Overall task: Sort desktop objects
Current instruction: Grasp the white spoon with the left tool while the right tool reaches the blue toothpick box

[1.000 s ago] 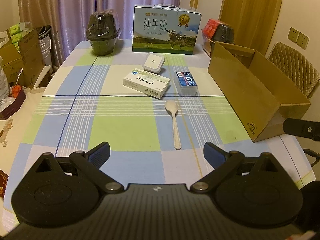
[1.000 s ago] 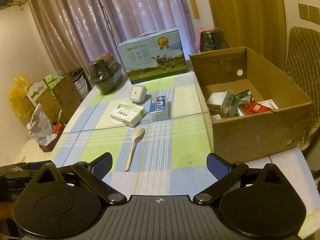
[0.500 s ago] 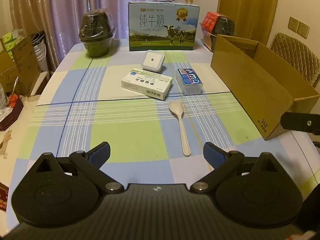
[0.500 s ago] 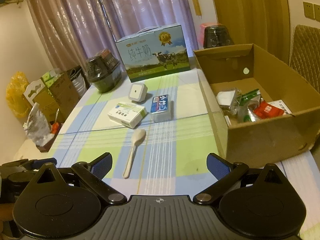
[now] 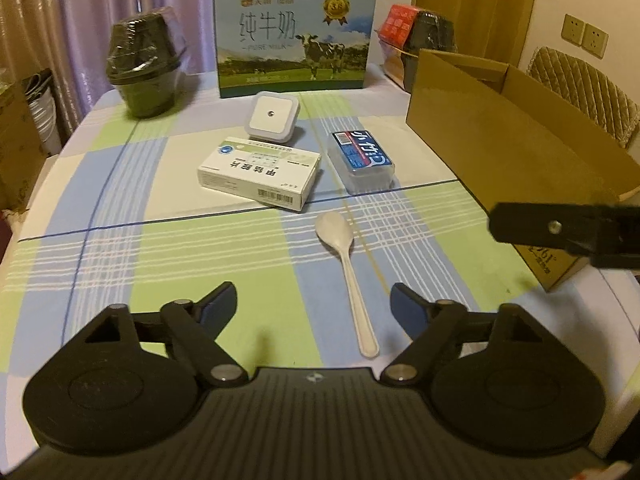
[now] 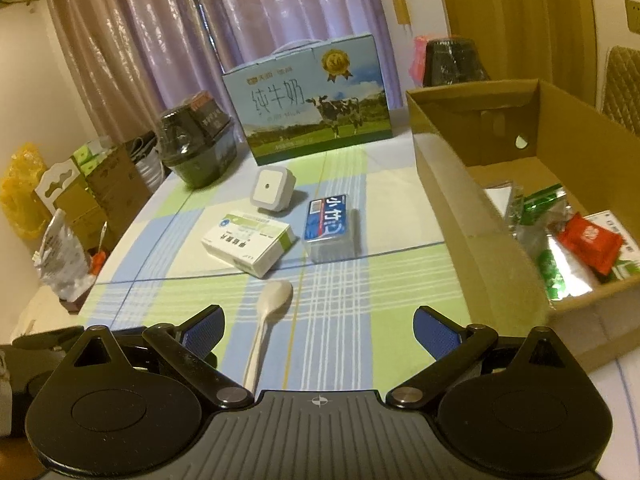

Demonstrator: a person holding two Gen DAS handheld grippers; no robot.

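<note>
A white plastic spoon (image 5: 347, 272) (image 6: 267, 312) lies on the checked tablecloth, bowl pointing away from me. Behind it rest a white and green medicine box (image 5: 260, 173) (image 6: 250, 242), a clear case with a blue label (image 5: 361, 156) (image 6: 329, 227) and a small white square night light (image 5: 272, 117) (image 6: 272, 189). My left gripper (image 5: 312, 306) is open and empty, the spoon handle between its fingers' line. Open too is my right gripper (image 6: 318, 326), with the spoon near its left finger. The cardboard box (image 6: 472, 216) (image 5: 500, 128) at the right holds several packets.
A milk carton case (image 5: 294, 36) (image 6: 312, 100) stands at the table's far edge. Dark wrapped containers (image 5: 146, 62) (image 6: 196, 140) sit far left, another (image 5: 430, 46) far right. Part of the right gripper (image 5: 560, 236) shows by the box. Boxes and bags stand on the floor at left.
Both grippers have moved forward toward the spoon and the other objects, which now look larger and closer. Nothing on the table has moved, and both grippers stay open.
</note>
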